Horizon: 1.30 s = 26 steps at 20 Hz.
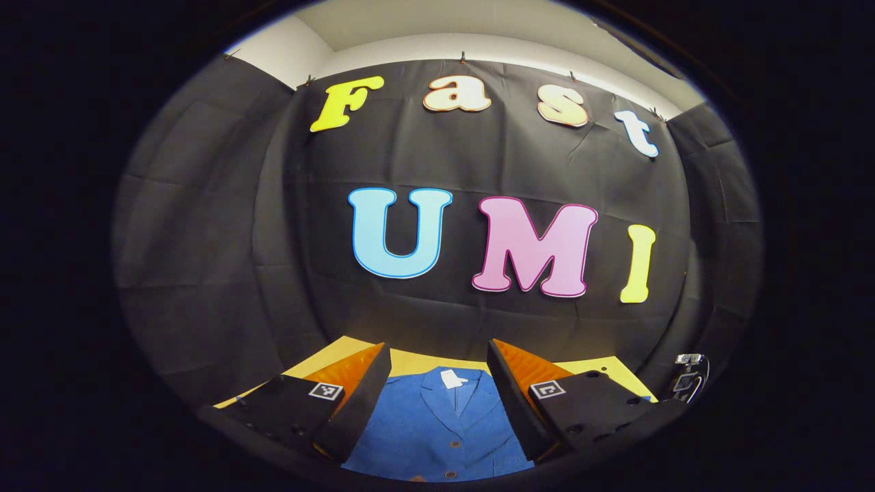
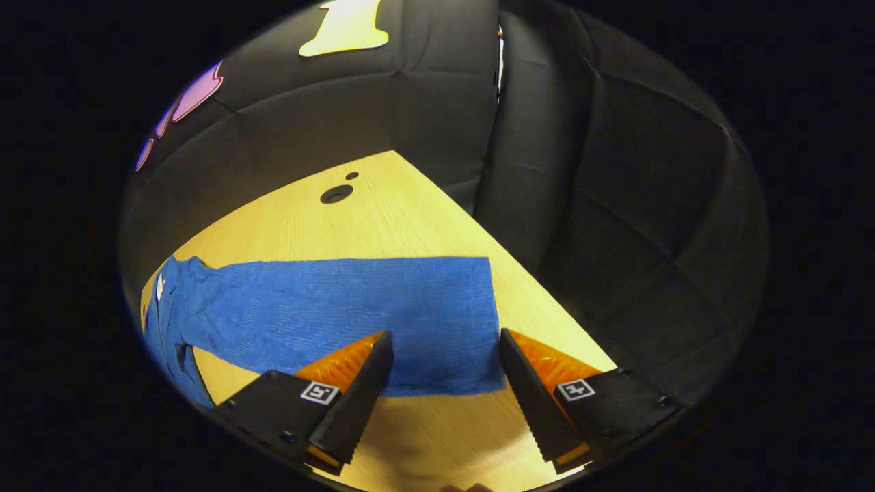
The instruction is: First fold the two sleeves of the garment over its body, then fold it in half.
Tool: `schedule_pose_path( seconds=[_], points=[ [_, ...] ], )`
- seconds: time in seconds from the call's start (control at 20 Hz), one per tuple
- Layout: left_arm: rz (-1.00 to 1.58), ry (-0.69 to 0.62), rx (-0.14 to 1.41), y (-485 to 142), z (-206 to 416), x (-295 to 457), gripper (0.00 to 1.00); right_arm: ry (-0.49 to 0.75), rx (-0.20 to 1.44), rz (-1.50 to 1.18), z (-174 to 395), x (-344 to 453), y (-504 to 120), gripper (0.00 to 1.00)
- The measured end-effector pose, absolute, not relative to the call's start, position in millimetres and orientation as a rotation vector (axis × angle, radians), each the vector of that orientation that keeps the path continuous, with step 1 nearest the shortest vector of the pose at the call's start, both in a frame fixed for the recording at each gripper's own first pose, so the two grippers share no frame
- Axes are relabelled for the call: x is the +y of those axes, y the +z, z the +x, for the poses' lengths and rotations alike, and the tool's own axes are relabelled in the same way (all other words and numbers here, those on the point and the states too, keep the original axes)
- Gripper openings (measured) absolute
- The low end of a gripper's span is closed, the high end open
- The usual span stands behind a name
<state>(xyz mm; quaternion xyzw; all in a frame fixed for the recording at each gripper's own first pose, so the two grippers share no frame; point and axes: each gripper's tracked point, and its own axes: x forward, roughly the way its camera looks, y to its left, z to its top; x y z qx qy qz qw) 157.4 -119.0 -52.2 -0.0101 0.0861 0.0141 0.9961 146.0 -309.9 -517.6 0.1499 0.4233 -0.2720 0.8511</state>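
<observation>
A blue buttoned garment (image 1: 441, 427) lies flat on the wooden table (image 1: 410, 362), collar and white tag toward the far wall. My left gripper (image 1: 437, 396) hangs open above the garment's chest, nothing between its fingers. In the right gripper view one blue sleeve (image 2: 355, 307) stretches straight out across the table (image 2: 383, 212), its cuff end at the right. My right gripper (image 2: 444, 362) is open, its fingers standing either side of the sleeve's near edge close to the cuff, not pressing on it.
Black cloth walls close in the table on the far and right sides. Two dark round holes (image 2: 336, 195) mark the tabletop beyond the sleeve. A small device with a cable (image 1: 689, 372) sits at the table's right corner in the left gripper view.
</observation>
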Motion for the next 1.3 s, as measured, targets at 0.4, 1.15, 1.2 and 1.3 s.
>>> schedule_pose_path(
  seconds=[0.4, 1.15, 1.2, 1.3],
  points=[
    [-0.023, 0.003, 0.208, -68, 162, -107, 0.82, -0.588, 0.877, 0.386, 164, -292, -517, 0.35],
    [-0.025, -0.023, 0.163, -54, 144, -26, 0.82, -0.512, 0.652, 0.302, 200, -224, -376, 0.06],
    [-0.024, -0.030, 0.154, -52, 141, -20, 0.82, -0.491, 0.623, 0.276, 202, -203, -353, 0.06],
    [-0.032, -0.034, 0.149, -54, 134, -4, 0.82, -0.436, 0.552, 0.278, 220, -157, -314, 0.06]
  ],
)
